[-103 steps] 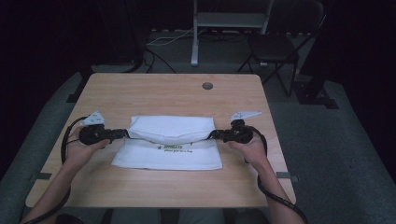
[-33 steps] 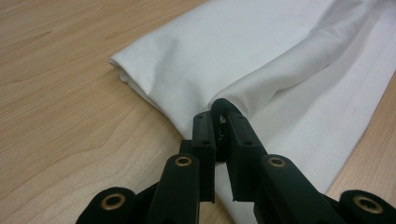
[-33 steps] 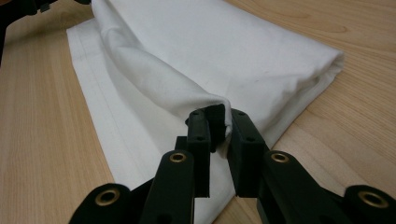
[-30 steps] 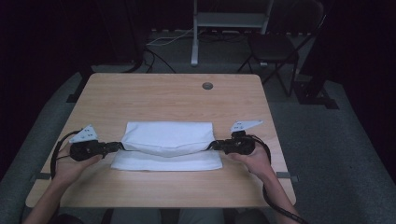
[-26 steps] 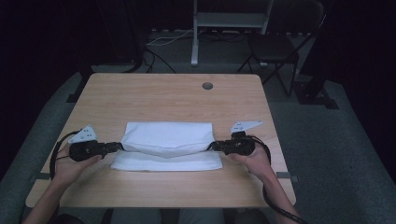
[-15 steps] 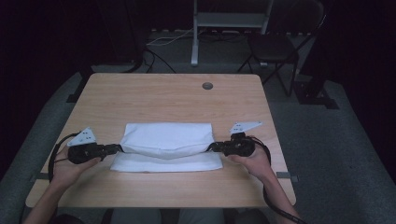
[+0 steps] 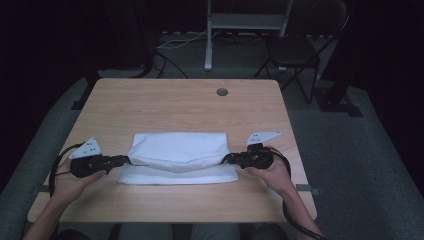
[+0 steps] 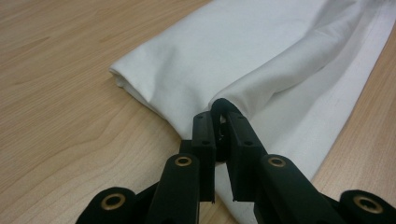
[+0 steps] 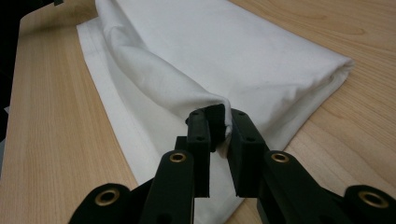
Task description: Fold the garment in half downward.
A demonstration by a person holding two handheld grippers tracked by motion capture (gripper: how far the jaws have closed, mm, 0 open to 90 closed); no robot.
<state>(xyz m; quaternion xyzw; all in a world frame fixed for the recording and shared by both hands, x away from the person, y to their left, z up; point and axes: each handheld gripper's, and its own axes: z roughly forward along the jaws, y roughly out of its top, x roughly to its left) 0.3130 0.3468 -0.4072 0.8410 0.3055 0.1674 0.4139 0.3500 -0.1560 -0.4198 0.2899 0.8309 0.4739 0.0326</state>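
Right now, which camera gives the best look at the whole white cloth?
The high view: it shows the entire folded white cloth on the table, stretched between both grippers. The left gripper view and right gripper view each show just one pinched end up close.

The folded cloth (image 7: pixel 179 156) is plain white, no print showing. The wooden counter (image 7: pixel 170 107) is pale tan with darker wavy grain. Each tool (image 8: pixel 219 122) (image 9: pixel 215 122) is matte black (with small brass-coloured rivets), topped by a light grey three-cornered plate (image 7: pixel 263 136).
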